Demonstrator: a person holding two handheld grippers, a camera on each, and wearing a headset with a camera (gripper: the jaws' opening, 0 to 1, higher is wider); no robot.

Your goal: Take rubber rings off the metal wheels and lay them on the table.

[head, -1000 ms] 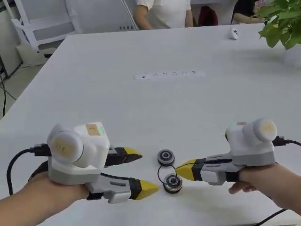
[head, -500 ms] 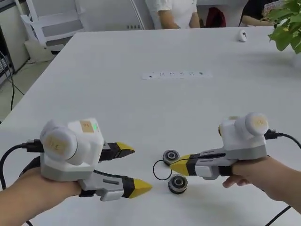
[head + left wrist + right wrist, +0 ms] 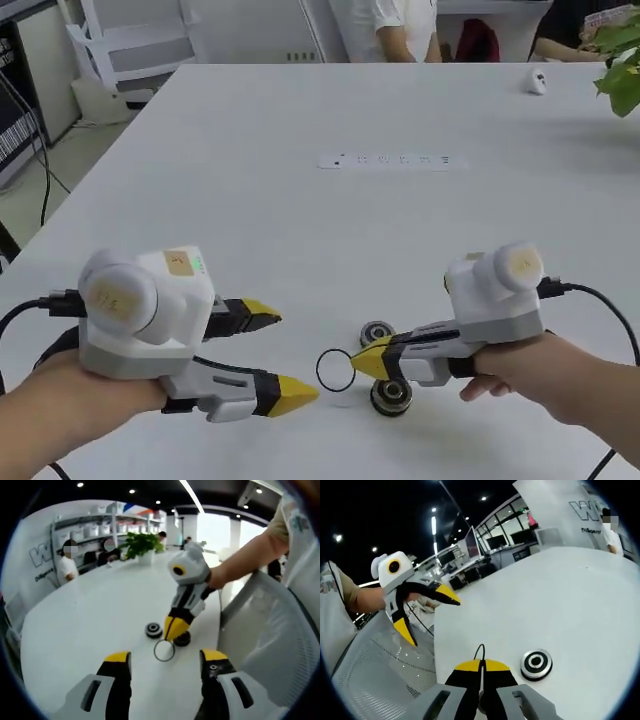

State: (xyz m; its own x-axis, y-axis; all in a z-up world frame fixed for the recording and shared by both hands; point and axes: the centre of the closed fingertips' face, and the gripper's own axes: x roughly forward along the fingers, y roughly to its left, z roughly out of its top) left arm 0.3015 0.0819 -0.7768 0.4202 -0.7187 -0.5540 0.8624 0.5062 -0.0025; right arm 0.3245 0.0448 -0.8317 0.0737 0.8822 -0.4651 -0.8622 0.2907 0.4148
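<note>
Head view, lower middle: your right gripper [image 3: 368, 362] pinches the rubber ring [image 3: 318, 370], clear of both metal wheels [image 3: 377, 333], while your left gripper [image 3: 278, 356] sits spread at lower left. Left gripper view, centre: the ring seems just off the table [image 3: 90, 610], so lower it flat. Right gripper view, bottom: open gently, letting the edge-on ring drop.
</note>
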